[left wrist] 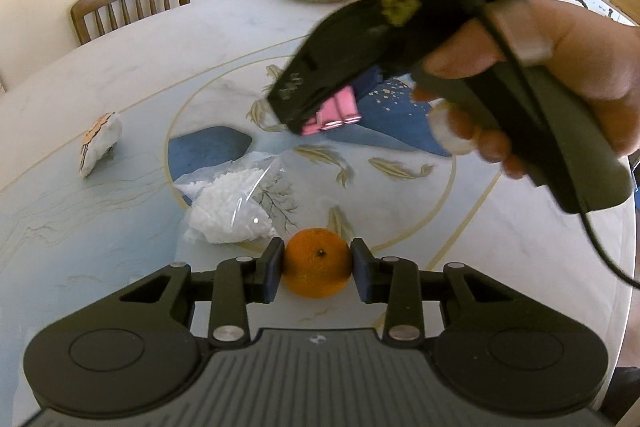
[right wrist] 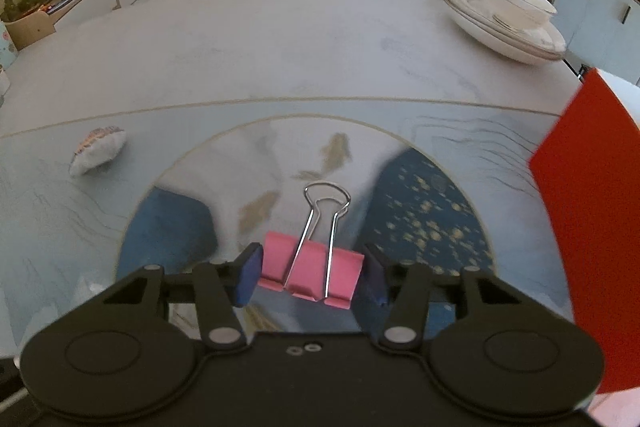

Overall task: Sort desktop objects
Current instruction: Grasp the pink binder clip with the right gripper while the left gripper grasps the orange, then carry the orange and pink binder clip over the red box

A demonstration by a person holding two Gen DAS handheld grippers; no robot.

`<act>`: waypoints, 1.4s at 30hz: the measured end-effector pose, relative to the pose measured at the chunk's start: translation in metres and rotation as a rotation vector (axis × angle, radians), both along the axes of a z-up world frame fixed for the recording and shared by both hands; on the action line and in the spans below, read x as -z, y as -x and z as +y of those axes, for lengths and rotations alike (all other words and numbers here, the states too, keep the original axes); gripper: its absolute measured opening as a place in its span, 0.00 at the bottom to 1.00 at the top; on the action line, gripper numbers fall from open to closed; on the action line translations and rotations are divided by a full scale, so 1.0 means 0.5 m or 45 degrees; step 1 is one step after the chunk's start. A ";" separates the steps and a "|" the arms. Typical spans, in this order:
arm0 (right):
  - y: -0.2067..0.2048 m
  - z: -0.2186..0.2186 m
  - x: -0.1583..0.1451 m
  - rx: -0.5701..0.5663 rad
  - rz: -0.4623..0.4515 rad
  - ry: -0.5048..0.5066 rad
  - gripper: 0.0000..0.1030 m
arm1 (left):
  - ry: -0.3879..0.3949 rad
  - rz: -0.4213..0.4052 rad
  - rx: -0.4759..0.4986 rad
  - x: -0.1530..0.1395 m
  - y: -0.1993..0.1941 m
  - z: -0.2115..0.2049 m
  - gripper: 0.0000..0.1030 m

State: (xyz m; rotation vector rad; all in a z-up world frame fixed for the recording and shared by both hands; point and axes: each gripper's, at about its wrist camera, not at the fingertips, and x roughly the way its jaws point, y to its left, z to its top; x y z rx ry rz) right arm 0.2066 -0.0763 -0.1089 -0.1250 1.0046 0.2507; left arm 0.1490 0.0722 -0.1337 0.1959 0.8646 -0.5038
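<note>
The left gripper (left wrist: pixel 317 269) has its fingers clamped on a tangerine (left wrist: pixel 317 263) near the table's (left wrist: pixel 100 219) near edge, likely for sorting; the right gripper (right wrist: pixel 312 277) pinches a pink binder clip (right wrist: pixel 311 273) by its sides (handles free), above the table's middle.

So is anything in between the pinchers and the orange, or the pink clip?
No. The left gripper already has the orange between its fingers, and the right gripper holds the pink binder clip. Nothing sits between either one and its thing.
</note>
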 end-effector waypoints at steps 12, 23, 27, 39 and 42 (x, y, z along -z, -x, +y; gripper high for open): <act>0.072 -0.102 -0.015 -0.035 0.017 0.003 0.51 | -0.006 -0.001 -0.041 -0.007 0.020 -0.020 0.33; 0.141 -0.179 -0.052 -0.075 0.006 -0.061 0.51 | 0.013 0.012 -0.068 -0.024 0.036 -0.060 0.33; 0.160 -0.205 -0.071 -0.093 -0.010 -0.078 0.51 | 0.015 0.020 -0.077 -0.035 0.040 -0.081 0.33; 0.189 -0.298 -0.137 -0.093 -0.039 -0.157 0.51 | 0.107 0.009 -0.126 -0.099 0.017 -0.145 0.33; 0.195 -0.320 -0.160 -0.117 -0.074 -0.158 0.51 | 0.135 -0.007 -0.139 -0.122 0.011 -0.161 0.33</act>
